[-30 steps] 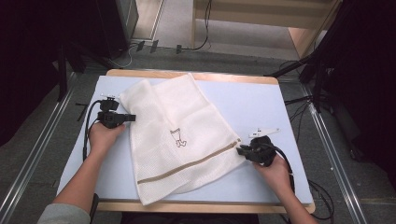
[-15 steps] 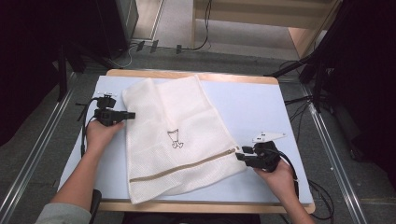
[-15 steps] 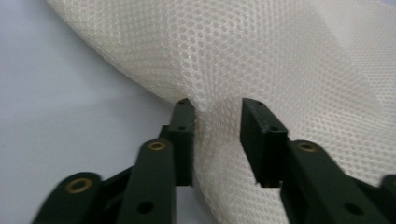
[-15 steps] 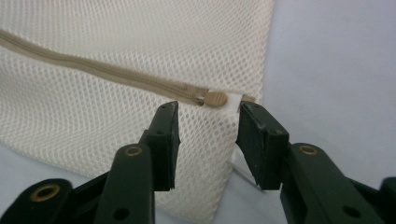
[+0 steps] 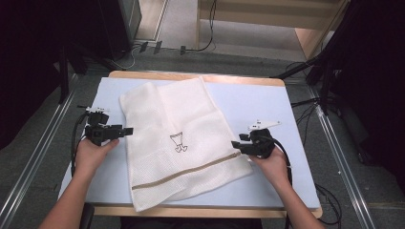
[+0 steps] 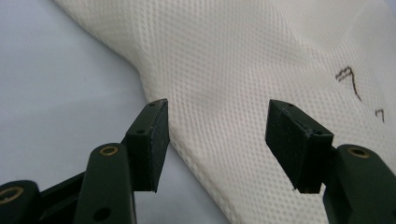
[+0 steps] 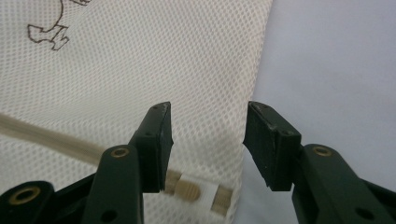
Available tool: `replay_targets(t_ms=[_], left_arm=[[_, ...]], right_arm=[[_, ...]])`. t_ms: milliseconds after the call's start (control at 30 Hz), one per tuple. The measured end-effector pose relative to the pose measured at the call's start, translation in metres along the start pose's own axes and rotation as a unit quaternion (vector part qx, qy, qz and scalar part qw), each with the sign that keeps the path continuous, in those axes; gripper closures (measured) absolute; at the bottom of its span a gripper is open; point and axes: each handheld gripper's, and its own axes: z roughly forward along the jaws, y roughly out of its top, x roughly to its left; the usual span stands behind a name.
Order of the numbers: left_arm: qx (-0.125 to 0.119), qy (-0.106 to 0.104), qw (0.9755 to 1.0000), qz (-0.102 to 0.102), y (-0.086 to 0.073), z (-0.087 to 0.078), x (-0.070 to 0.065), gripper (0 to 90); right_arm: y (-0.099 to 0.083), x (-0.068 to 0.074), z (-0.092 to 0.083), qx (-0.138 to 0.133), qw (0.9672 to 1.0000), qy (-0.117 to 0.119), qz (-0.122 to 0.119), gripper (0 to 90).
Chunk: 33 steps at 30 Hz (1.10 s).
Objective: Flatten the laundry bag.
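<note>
The white mesh laundry bag with a tan zipper band and a small dark printed emblem [image 5: 179, 143] lies flat and slanted on the pale blue tabletop [image 5: 286, 107], its zipper end toward six o'clock and hanging slightly past the near edge.

Starting at nine o'clock: my left gripper [image 5: 128, 130] has just been opening, and its jaws now stand apart just off the bag's left hem; in the left gripper view [image 6: 217, 140] the mesh edge runs between the pads [image 6: 156, 140] without being pinched. I judge this a release after laying the bag out, so the good move is to back straight away from the hem, keeping low pads from dragging the cloth and rumpling it.

At three o'clock, my right gripper [image 5: 235, 144] has likewise been opening; in the right gripper view [image 7: 208, 140] its released jaws straddle the bag's right edge by the beige zipper pull [image 7: 187, 188]. I should clear that pull without snagging.

Around: black cables [image 5: 200, 45] on the grey floor at twelve o'clock, metal rails [image 5: 344, 162] at either side. Nothing on the table blocks my retreat.
</note>
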Motion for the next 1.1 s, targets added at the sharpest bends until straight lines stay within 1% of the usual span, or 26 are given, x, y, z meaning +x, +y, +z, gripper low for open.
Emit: replay_targets(t_ms=[67, 100, 133, 200, 233, 267, 300, 367, 400, 433, 467, 500, 533, 567, 633, 667, 700, 733, 767, 833, 900, 933, 967, 1033, 1067, 1100], left_arm=[[0.008, 0.006, 0.9999, 0.003, -0.009, -0.003, -0.005, 40.7], [0.01, 0.006, 0.9999, 0.0, -0.013, -0.003, -0.006, 40.6], [0.015, 0.007, 0.9999, -0.004, -0.018, -0.004, -0.007, 40.7], [0.022, 0.012, 0.9997, -0.006, -0.024, -0.005, -0.009, 41.0], [0.022, 0.012, 0.9997, -0.006, -0.024, -0.005, -0.009, 41.0], [0.023, 0.012, 0.9996, -0.011, -0.028, -0.005, -0.01, 41.0], [0.024, 0.013, 0.9995, -0.013, -0.03, -0.005, -0.011, 41.3], [0.031, 0.011, 0.9992, -0.022, -0.038, -0.004, -0.014, 41.5], [0.036, 0.005, 0.999, -0.025, -0.041, -0.003, -0.015, 41.7], [0.036, 0.005, 0.999, -0.025, -0.041, -0.003, -0.015, 41.9], [0.047, 0.002, 0.9986, -0.023, -0.044, 0.0, -0.018, 42.2], [0.047, 0.002, 0.9986, -0.023, -0.044, 0.0, -0.018, 43.0], [0.044, 0.009, 0.9989, -0.015, -0.045, 0.001, -0.02, 46.1], [0.044, 0.009, 0.9989, -0.015, -0.045, 0.001, -0.02, 50.0], [0.045, 0.002, 0.9987, -0.022, -0.048, 0.003, -0.021, 58.3], [0.044, 0.001, 0.9987, -0.024, -0.048, 0.003, -0.021, 65.3], [0.044, 0.001, 0.9987, -0.024, -0.048, 0.003, -0.021, 66.9], [0.05, -0.008, 0.9981, -0.035, -0.048, 0.005, -0.021, 73.5], [0.05, -0.007, 0.9981, -0.035, -0.048, 0.006, -0.021, 75.1], [0.059, -0.012, 0.9978, -0.029, -0.046, 0.009, -0.021, 82.2], [0.06, -0.019, 0.9975, -0.031, -0.043, 0.011, -0.022, 85.2], [0.06, -0.02, 0.9976, -0.028, -0.042, 0.012, -0.021, 86.0], [0.059, -0.019, 0.9978, -0.021, -0.039, 0.012, -0.021, 86.4], [0.053, -0.017, 0.9983, -0.018, -0.034, 0.012, -0.022, 86.5], [0.05, -0.017, 0.9985, -0.015, -0.031, 0.013, -0.021, 86.6], [0.049, -0.013, 0.9987, -0.012, -0.029, 0.015, -0.021, 86.6]], right_arm=[[0.003, -0.003, 0.004, 0.002, 1.0, 0.001, 0.003, 52.5], [0.008, -0.006, 0.009, 0.004, 0.9999, 0.003, 0.011, 52.4], [0.013, -0.009, 0.015, 0.005, 0.9999, 0.0, 0.011, 52.3], [0.016, -0.012, 0.022, 0.003, 0.9999, -0.002, 0.01, 51.8], [0.016, -0.012, 0.022, 0.003, 0.9999, -0.002, 0.01, 51.8], [0.018, -0.013, 0.026, 0.006, 0.9999, -0.001, 0.01, 51.7], [0.022, -0.016, 0.037, 0.014, 0.9999, -0.007, 0.006, 50.8], [0.024, -0.017, 0.043, 0.016, 0.9998, -0.01, 0.005, 50.6], [0.024, -0.018, 0.047, 0.015, 0.9998, -0.011, 0.006, 50.3], [0.026, -0.019, 0.052, 0.029, 0.9995, -0.012, 0.01, 50.3], [0.027, -0.019, 0.056, 0.037, 0.9991, -0.014, 0.013, 50.2], [0.027, -0.019, 0.056, 0.037, 0.9991, -0.014, 0.013, 50.2], [0.028, -0.019, 0.06, 0.032, 0.9992, -0.02, 0.008, 52.4], [0.029, -0.019, 0.061, 0.032, 0.9992, -0.019, 0.011, 52.8], [0.031, -0.018, 0.063, 0.032, 0.9992, -0.02, 0.01, 57.0], [0.031, -0.018, 0.063, 0.033, 0.9992, -0.024, 0.005, 58.6], [0.031, -0.018, 0.063, 0.033, 0.9992, -0.024, 0.005, 58.6], [0.031, -0.016, 0.063, 0.033, 0.9991, -0.024, 0.012, 67.4], [0.031, -0.016, 0.063, 0.031, 0.999, -0.026, 0.016, 72.7], [0.031, -0.016, 0.063, 0.033, 0.999, -0.021, 0.021, 80.6], [0.031, -0.015, 0.062, 0.043, 0.9986, -0.022, 0.02, 84.1], [0.031, -0.014, 0.061, 0.045, 0.9986, -0.02, 0.021, 84.8], [0.032, -0.014, 0.06, 0.047, 0.9985, -0.02, 0.02, 85.1], [0.032, -0.015, 0.056, 0.051, 0.9983, -0.023, 0.017, 85.1], [0.032, -0.015, 0.053, 0.053, 0.9981, -0.025, 0.02, 85.2], [0.031, -0.016, 0.05, 0.048, 0.9983, -0.026, 0.022, 85.1]])
